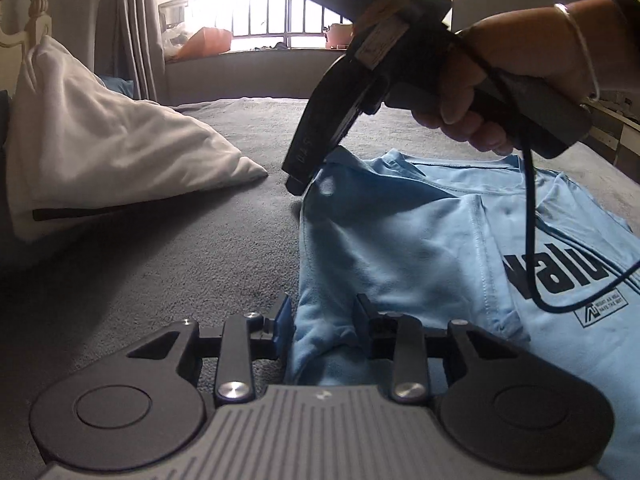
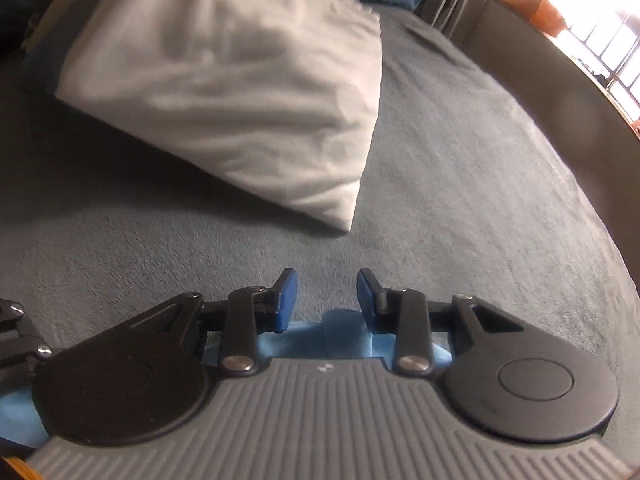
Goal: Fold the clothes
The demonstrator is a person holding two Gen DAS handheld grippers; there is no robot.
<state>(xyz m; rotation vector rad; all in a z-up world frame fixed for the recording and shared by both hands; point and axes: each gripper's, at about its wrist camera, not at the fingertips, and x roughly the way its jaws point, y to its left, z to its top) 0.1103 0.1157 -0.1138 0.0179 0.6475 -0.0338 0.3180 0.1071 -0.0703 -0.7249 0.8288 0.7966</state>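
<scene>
My light blue shirt [image 1: 420, 232] lies lengthwise toward upper right; left gripper [image 1: 322, 316] straddles its fold slackly, right gripper [image 2: 327, 300] empty, parted.

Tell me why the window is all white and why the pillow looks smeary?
In the left wrist view, daylight through the window overexposes it, so the right gripper and the hand in front look dark. In the right wrist view, the white pillow is streaked by motion blur and the bed edge curves from the fisheye lens.
</scene>
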